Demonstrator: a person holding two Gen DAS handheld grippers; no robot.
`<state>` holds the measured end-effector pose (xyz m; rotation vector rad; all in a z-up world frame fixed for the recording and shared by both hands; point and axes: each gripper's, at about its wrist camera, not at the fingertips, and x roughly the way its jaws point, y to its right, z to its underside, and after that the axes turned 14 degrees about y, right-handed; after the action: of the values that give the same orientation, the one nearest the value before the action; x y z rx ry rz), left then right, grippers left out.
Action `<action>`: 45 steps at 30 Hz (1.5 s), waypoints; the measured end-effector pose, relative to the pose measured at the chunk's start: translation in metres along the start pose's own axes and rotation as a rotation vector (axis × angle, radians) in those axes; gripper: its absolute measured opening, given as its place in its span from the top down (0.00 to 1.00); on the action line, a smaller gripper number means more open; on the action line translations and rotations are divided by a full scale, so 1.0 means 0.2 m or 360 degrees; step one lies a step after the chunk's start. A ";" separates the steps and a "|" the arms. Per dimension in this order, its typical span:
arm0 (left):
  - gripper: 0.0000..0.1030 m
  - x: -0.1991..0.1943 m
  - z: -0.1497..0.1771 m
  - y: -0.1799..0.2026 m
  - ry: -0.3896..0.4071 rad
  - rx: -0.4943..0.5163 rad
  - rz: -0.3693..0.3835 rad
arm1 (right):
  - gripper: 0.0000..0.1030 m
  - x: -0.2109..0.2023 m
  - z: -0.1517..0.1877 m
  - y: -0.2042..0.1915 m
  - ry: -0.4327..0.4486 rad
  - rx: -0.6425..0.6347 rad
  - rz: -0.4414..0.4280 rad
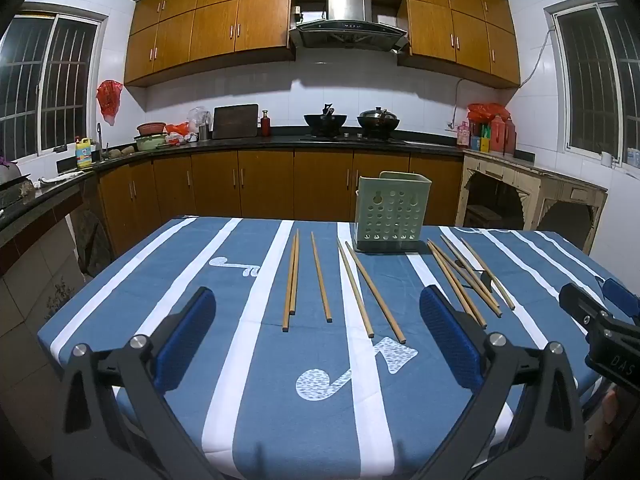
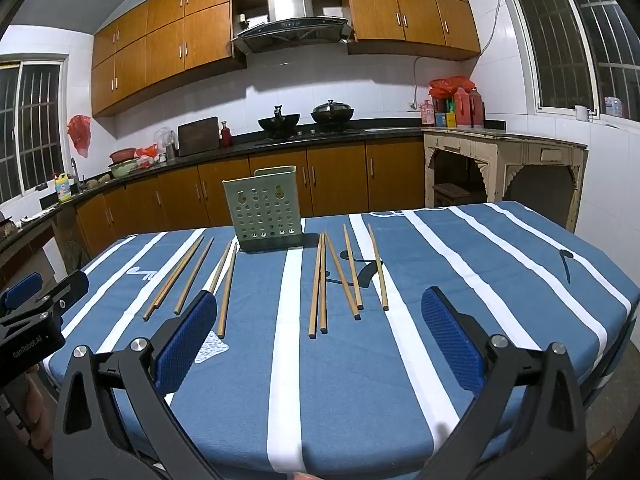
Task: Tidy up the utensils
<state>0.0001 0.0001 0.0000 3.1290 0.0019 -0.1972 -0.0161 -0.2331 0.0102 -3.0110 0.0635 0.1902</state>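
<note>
Several wooden chopsticks (image 1: 320, 280) lie spread across a blue tablecloth with white stripes (image 1: 260, 360), pointing away from me. A pale green perforated utensil holder (image 1: 390, 210) stands upright at the far side, behind them. In the right wrist view the holder (image 2: 264, 210) stands left of centre, with chopsticks (image 2: 322, 288) on both sides of it. My left gripper (image 1: 318, 308) hovers open above the near table, nothing between its blue pads. My right gripper (image 2: 318, 308) is likewise open and holds nothing. Each gripper shows at the edge of the other's view.
Wooden kitchen cabinets (image 1: 280, 184) and a dark counter (image 1: 240, 142) with two woks (image 1: 324, 120) run behind the table. A worn cream side table (image 1: 532, 196) stands at the right. The tablecloth's far edge (image 2: 440, 210) drops off just behind the holder.
</note>
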 end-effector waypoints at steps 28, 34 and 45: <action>0.04 0.00 0.00 0.00 -0.0002 0.0000 -0.0001 | 0.02 0.00 0.00 0.00 -0.0002 0.0002 -0.0001; 0.04 0.00 0.00 0.00 -0.0003 0.0000 0.0001 | 0.02 0.00 0.00 0.00 -0.0001 0.0003 0.0001; 0.04 0.00 0.00 0.00 -0.0003 -0.0001 0.0000 | 0.02 0.00 0.01 0.00 -0.0004 0.0003 0.0000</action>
<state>0.0000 0.0002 -0.0006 3.1284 0.0017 -0.2003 -0.0155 -0.2337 0.0085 -3.0090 0.0632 0.1934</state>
